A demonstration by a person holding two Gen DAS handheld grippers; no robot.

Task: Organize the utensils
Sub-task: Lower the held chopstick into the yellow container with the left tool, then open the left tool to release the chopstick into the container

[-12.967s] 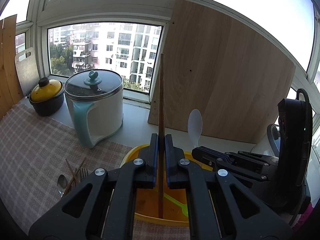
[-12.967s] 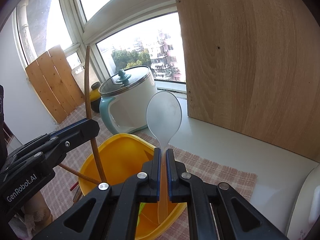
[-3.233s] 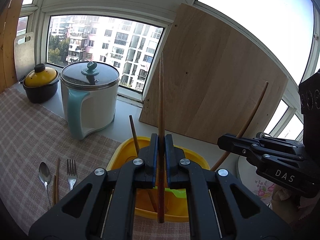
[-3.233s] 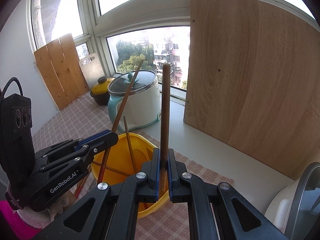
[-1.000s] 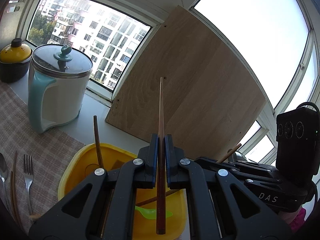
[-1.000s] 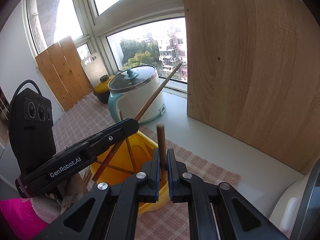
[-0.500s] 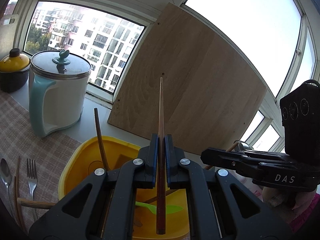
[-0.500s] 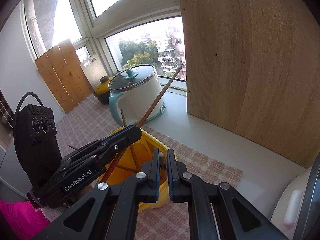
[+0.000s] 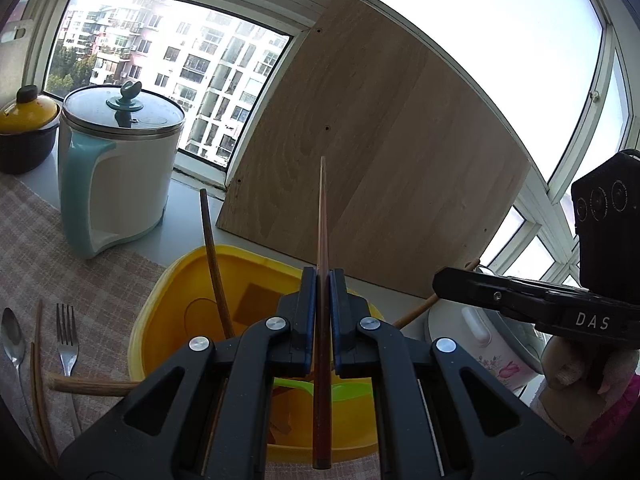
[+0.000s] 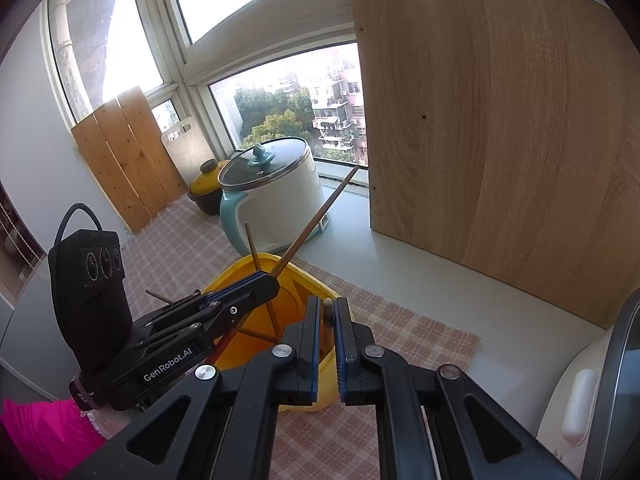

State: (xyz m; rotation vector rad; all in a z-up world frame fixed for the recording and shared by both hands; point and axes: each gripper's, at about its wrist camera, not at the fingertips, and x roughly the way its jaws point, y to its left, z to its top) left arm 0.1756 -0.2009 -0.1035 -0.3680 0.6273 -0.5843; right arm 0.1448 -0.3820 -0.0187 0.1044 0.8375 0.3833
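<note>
From my left wrist camera, my left gripper (image 9: 319, 276) is clamped on a reddish chopstick (image 9: 322, 216) — its long axis runs straight up the middle of the view, the tip pointing up and away toward the wooden board (image 9: 372, 152) that leans on the window. Just below my fingers (image 9: 306, 304) sits the yellow bin (image 9: 160, 288), my landmark. Its near-left rim is bare, with open checked cloth (image 9: 48, 256) to its left. A darker chopstick (image 9: 214, 264) stands in the bin, leaning slightly left, and a green spoon (image 9: 320, 388) lies flat in its bottom. A wooden handle (image 9: 92, 385) pokes out level over the bin's left rim. Left of the bin, on the cloth, lie a fork (image 9: 67, 340), a spoon (image 9: 12, 336) and 2 chopsticks (image 9: 37, 360), all lengthwise toward me. Behind the bin's left side stands the white pot (image 9: 116, 168); to the bin's right my right gripper (image 9: 440, 280) holds a light wooden stick (image 9: 420, 310) slanting up to the right.

From my right wrist camera, my right gripper (image 10: 328, 312) is closed on a short brown stick (image 10: 328, 320) — only its blunt end shows above the pads, standing upright over the bin's (image 10: 304, 280) right rim. The counter (image 10: 420, 280) to the bin's right lies open up to the board (image 10: 500, 120). My left gripper (image 10: 268, 280) is over the bin's left side, its chopstick (image 10: 320, 216) slanting up to the right past the pot (image 10: 276, 196).
</note>
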